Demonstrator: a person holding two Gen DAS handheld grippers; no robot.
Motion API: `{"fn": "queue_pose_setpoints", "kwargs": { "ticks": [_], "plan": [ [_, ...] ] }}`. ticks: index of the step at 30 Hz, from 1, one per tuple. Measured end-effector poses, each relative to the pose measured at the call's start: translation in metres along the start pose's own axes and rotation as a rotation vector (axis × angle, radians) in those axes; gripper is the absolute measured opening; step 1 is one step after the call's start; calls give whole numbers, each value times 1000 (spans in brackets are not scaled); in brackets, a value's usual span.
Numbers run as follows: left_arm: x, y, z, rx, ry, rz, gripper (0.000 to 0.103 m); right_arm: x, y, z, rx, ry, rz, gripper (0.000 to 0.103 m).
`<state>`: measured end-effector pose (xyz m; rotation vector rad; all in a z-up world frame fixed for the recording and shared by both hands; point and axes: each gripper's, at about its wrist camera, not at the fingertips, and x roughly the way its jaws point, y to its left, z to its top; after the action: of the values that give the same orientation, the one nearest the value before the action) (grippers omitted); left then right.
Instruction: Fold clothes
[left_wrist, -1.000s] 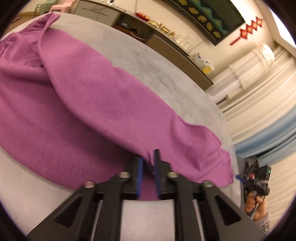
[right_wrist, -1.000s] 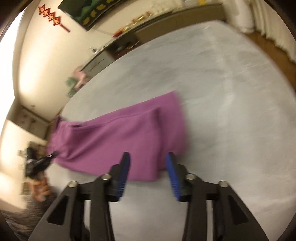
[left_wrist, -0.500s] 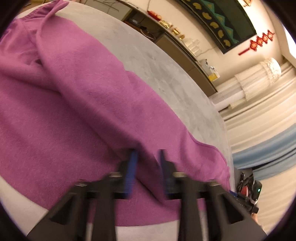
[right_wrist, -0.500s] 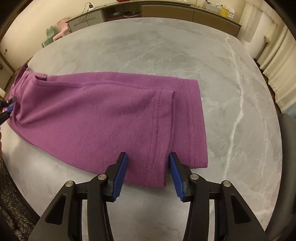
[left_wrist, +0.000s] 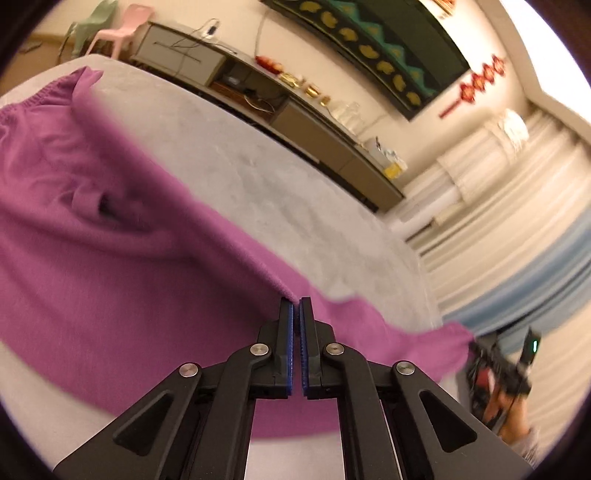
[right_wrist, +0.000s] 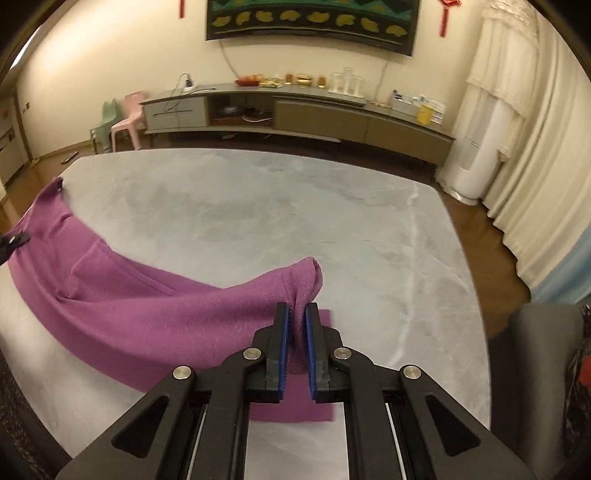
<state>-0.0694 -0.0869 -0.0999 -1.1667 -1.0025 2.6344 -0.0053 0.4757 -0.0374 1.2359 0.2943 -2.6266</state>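
Over on the left, the purple garment (right_wrist: 122, 306) lay stretched across the grey marble table (right_wrist: 295, 206), one end bunched near the table's left edge, and the left gripper (left_wrist: 296, 303) had its blue pads pressed together on a pinch of the cloth's upper edge. In that gripper's own view the fabric ran in a taut ridge from the far left straight into the closed tips, and a dark gap showed in a wrinkle of the cloth. Moving across, the middle of the garment sagged onto the tabletop. Then the right gripper (right_wrist: 296, 308) was clamped on the other end, a bunched hem poking up above its tips while a flat flap of cloth lay beneath its fingers (right_wrist: 282, 332). Behind the table stood a long low cabinet (right_wrist: 295, 110), and far right hung pale curtains (right_wrist: 535, 129)
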Motion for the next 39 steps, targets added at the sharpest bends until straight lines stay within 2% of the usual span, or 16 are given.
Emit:
{"fn": "queue_pose_setpoints", "kwargs": {
  "ticks": [4,7,10,13,16,18,20,21,24,26,29,31,34,37,39],
  "plan": [
    [30,21,-36,-31,109,64,3,44,-27,-41,78,154,13,9],
    [26,16,-17,-32,68,60,3,66,-41,-58,160,209,70,9],
    [10,-9,35,-6,-30,21,3,56,-43,-36,165,155,84,9],
    [-9,-33,90,-9,-137,-12,3,31,-41,16,159,43,104,9],
    [-42,-44,115,-1,-216,-56,3,-3,-41,56,150,-79,131,9],
    [-55,-39,101,19,-203,-66,3,-23,-43,59,152,-131,152,9],
    [-52,-21,67,26,-131,-43,3,-26,-43,41,157,-113,180,9],
    [-37,-4,39,15,-55,-6,3,-15,-42,25,157,-68,186,9],
    [10,35,-14,-50,105,89,3,35,-46,-24,190,108,174,9],
    [17,40,-18,-43,117,110,3,69,-50,-50,218,199,164,10],
    [9,31,-2,-10,72,99,3,70,-54,-57,254,186,177,10],
    [-5,18,16,23,18,83,3,67,-52,-50,228,172,153,10],
    [-26,6,20,70,-24,77,3,60,-54,-40,214,136,148,10],
    [-15,22,8,49,43,129,3,59,-48,-42,182,153,138,10],
    [1,43,-11,1,109,162,3,69,-34,-45,114,200,84,10]
  ]
}}
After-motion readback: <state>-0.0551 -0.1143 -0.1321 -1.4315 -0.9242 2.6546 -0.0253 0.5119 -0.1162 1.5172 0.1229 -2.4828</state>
